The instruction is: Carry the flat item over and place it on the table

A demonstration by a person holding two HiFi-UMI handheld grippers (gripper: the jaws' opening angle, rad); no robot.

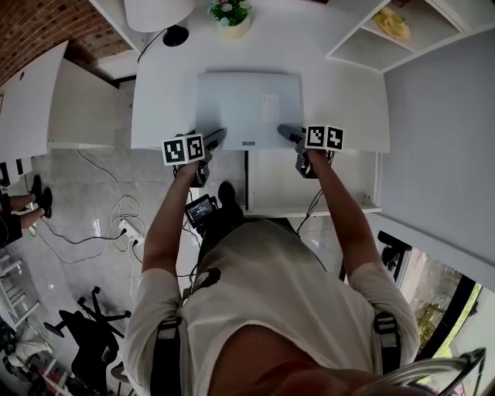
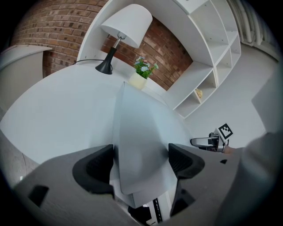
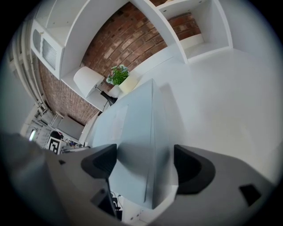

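Lamp (image 2: 127, 25), potted plant (image 1: 230, 17), shelves (image 2: 208, 66), brick wall (image 1: 31, 31)

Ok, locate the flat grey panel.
Head view, centre: the flat grey panel lies on the white table, potted plant beyond it, left gripper and right gripper at its near corners.

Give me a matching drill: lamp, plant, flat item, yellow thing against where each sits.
Things:
1 lamp
2 potted plant
3 flat grey item
4 yellow object

Places:
A at the near edge of the table
B in a shelf compartment
C table's far left corner
D table's far edge, near the middle

Pairs: 1-C, 2-D, 3-A, 4-B
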